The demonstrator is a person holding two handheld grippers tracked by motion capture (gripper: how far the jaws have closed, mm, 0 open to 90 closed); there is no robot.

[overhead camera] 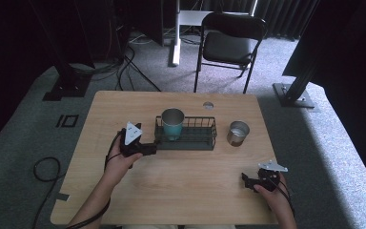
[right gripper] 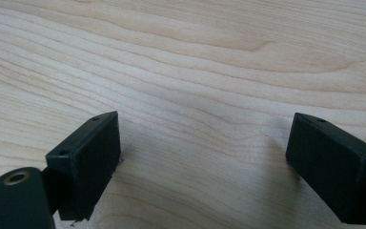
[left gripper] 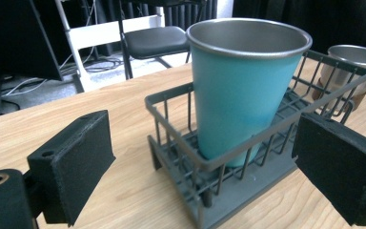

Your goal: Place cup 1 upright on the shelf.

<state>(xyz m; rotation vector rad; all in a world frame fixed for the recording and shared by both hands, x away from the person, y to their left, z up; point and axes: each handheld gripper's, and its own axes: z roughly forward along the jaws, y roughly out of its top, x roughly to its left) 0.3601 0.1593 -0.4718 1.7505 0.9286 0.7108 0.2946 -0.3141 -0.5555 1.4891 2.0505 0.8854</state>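
Teal cup [overhead camera: 173, 123] stands upright in the left end of a dark wire basket [overhead camera: 201, 141], mid-table, a bit toward the far side. In the left gripper view the teal cup [left gripper: 240, 90] has a bare metal rim and inside, mouth up, base on the basket floor, its wall close to the basket's [left gripper: 181, 143] near-left corner wires.

Left gripper [overhead camera: 148, 149] sits just left of the basket's left end, aimed right at it, held by the person's left hand [overhead camera: 120, 161]. Jaws wide apart, nothing between the pads; in its own view the left gripper [left gripper: 205, 167] has the basket corner and cup straight ahead between the 2 black jaws, not touching either. Contact between jaw tips and basket in the high view: cannot tell, looks just beside.

Steel cup [overhead camera: 238, 132] stands upright on the table just right of the basket's right end, outside it; also seen far right past the basket wires in the left gripper view [left gripper: 350, 64].

Right gripper [overhead camera: 247, 181] is at the near right of the wooden table [overhead camera: 186, 191], well apart from basket and both cups, in the right hand [overhead camera: 277, 195]. Its jaws also spread wide, holding nothing; its own view has the right gripper [right gripper: 202, 162] low over bare wood grain [right gripper: 195, 62].

Black folding chair [overhead camera: 228, 45] stands on the carpet beyond the far table edge.
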